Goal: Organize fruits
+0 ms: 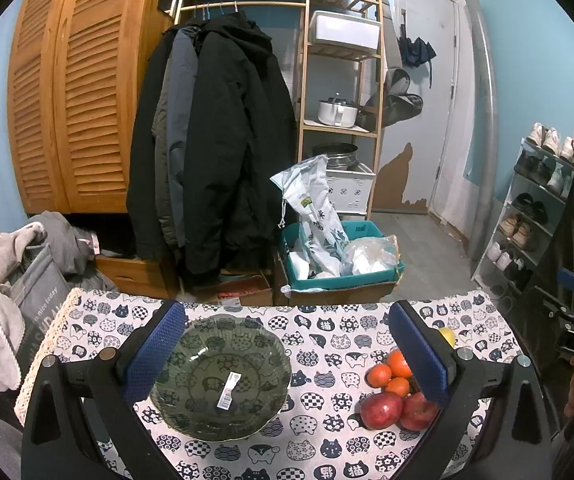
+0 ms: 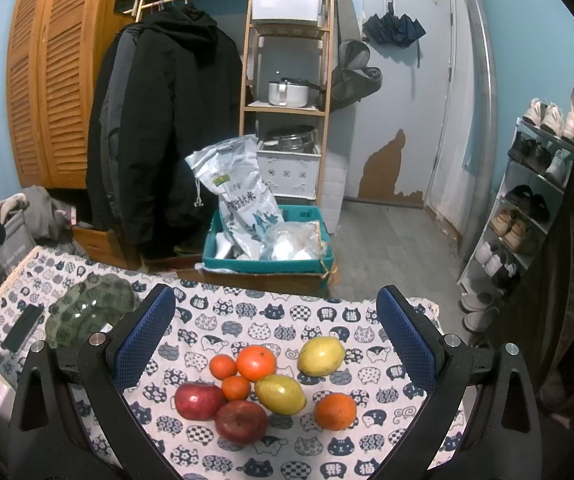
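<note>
Both grippers hung wide open and empty over the cat-print tablecloth [image 2: 287, 320].
The left gripper [image 1: 287, 356] framed the green glass bowl [image 1: 223, 376]; the right gripper [image 2: 277, 346] framed the fruit pile [image 2: 263, 388].

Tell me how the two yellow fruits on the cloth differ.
The far yellow fruit lies alone on the cloth, touching nothing; the near yellow fruit sits in the cluster, pressed up against an apple and a small orange. The far one looks cleaner yellow, the near one greener and duller. Both are oval, smooth-skinned and similar in size, and both lie on their sides.
</note>
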Action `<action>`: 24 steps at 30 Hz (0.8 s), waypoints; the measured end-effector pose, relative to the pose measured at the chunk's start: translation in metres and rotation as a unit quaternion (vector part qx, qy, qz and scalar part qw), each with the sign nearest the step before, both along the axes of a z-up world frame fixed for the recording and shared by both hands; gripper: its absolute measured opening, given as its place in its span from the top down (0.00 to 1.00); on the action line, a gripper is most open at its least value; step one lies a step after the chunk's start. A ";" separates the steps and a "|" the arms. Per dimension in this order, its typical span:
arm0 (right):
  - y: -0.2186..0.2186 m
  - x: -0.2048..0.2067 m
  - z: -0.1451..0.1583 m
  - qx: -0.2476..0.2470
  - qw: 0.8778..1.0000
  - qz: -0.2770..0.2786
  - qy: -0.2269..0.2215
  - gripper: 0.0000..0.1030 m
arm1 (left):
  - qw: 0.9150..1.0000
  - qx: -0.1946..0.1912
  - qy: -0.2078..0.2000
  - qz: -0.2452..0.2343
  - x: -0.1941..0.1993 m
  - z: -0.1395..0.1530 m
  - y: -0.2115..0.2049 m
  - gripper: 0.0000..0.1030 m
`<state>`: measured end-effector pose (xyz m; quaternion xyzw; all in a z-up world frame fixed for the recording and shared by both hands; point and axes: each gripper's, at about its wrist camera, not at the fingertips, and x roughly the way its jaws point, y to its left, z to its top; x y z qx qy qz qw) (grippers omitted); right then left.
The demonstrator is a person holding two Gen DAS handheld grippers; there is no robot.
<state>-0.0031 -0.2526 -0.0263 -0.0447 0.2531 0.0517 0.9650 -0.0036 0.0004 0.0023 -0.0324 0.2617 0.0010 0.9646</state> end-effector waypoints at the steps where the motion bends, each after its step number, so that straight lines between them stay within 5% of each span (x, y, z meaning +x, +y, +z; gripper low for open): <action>1: 0.004 0.002 0.002 0.000 1.000 0.000 0.000 0.04 | 1.000 -0.001 0.000 0.000 0.000 0.000 0.000 0.01; 24: 0.004 0.001 0.005 -0.002 1.000 0.000 -0.001 0.04 | 1.000 -0.004 0.002 0.001 -0.001 -0.002 0.002 0.01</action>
